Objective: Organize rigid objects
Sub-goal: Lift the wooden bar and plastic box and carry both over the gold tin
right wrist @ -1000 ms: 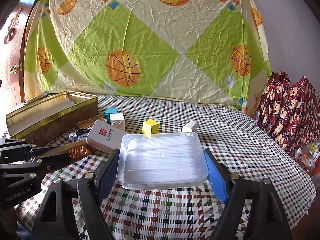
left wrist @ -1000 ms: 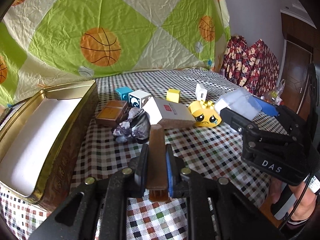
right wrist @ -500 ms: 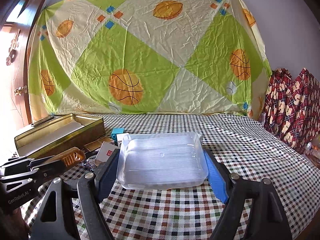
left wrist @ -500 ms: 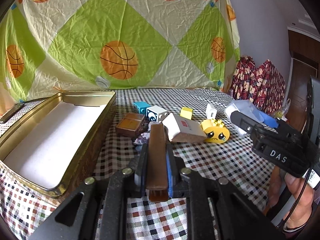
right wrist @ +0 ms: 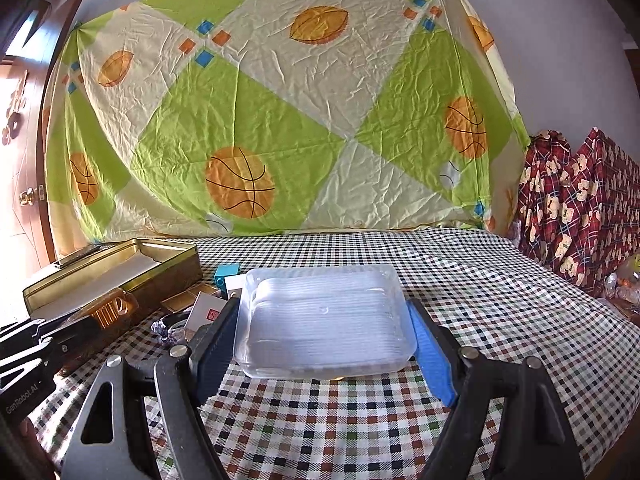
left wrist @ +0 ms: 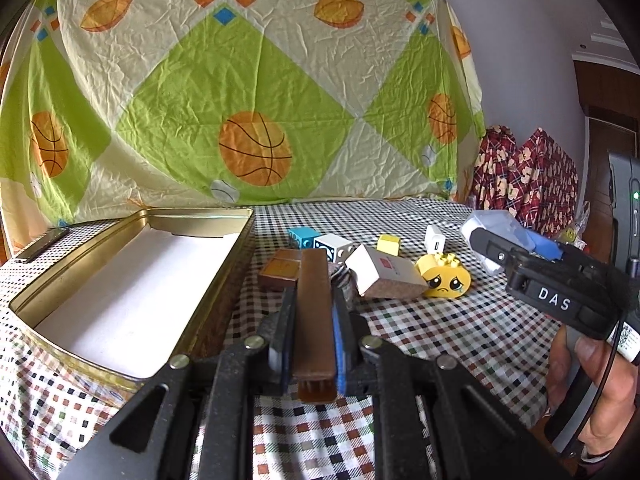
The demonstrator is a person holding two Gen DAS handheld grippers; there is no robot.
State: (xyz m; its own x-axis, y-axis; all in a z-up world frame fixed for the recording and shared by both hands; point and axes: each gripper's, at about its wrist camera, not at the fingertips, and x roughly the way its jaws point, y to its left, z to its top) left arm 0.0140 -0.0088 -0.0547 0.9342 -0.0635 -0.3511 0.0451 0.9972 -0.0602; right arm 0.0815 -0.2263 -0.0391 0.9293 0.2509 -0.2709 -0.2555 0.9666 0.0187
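Observation:
My left gripper (left wrist: pixel 314 304) is shut on a flat brown bar (left wrist: pixel 314 320) with a ribbed amber end, held above the checked cloth just right of an open gold tin (left wrist: pixel 224 280). Beyond the bar lies a pile: a small brown box (left wrist: pixel 280 272), a blue cube (left wrist: pixel 304 236), a white cube (left wrist: pixel 334 248), a white carton (left wrist: pixel 384 276), a yellow cube (left wrist: pixel 389 245) and a yellow sad-face brick (left wrist: pixel 442 282). My right gripper (right wrist: pixel 324 332) is shut on a clear plastic container (right wrist: pixel 324 320), held above the cloth to the right of the pile.
A white charger (left wrist: pixel 435 240) and a crumpled purple wrapper (left wrist: pixel 344 276) lie among the pile. The tin's white floor (left wrist: pixel 120 300) is bare. A basketball-print sheet (right wrist: pixel 280 120) hangs behind the table. Red plaid cushions (right wrist: pixel 580 208) stand at the right, and a hand (left wrist: pixel 600 380) grips the right tool.
My left gripper, still holding the brown bar, has swung toward the tin and tipped upward. The right gripper with the clear container has stayed put, tilting up slightly.

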